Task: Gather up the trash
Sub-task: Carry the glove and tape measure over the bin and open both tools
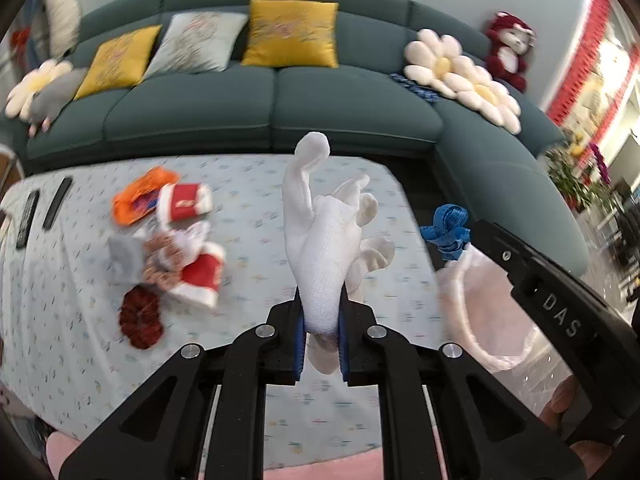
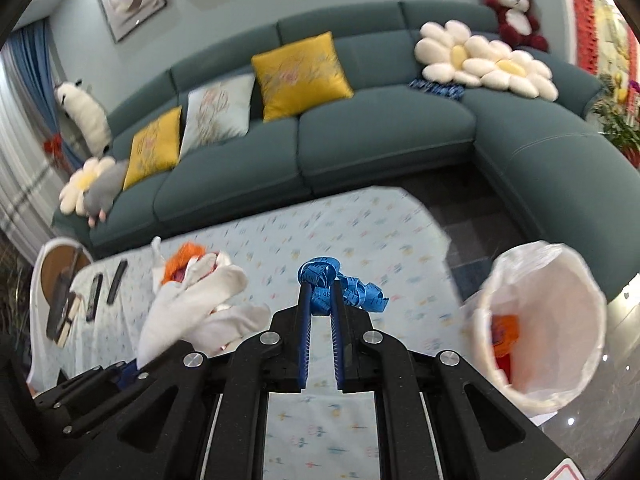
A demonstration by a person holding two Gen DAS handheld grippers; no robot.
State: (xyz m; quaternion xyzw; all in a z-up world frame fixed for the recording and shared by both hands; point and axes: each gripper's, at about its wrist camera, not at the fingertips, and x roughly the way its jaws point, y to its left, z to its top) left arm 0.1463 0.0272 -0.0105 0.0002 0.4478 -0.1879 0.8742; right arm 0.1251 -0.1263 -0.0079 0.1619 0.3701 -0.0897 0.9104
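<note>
My left tongs [image 1: 322, 330] pinch a limp, nubbly white glove [image 1: 320, 248], fingers flopping up, above the desk [image 1: 248, 216] w/ floral cloth. Right tongs [image 2: 320, 300] clamp a tangled blue measuring tape [image 2: 340, 280], near the plastic-lined bin [image 2: 560, 320].

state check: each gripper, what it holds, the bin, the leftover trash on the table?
left gripper: shut on white glove
white glove: held, lifted off table
right gripper: shut on blue tape measure
blue tape measure: bunched, held, hanging loose
trash bin: bag-lined, open, orange wrapper inside
trash pile: on table, not collected
</note>
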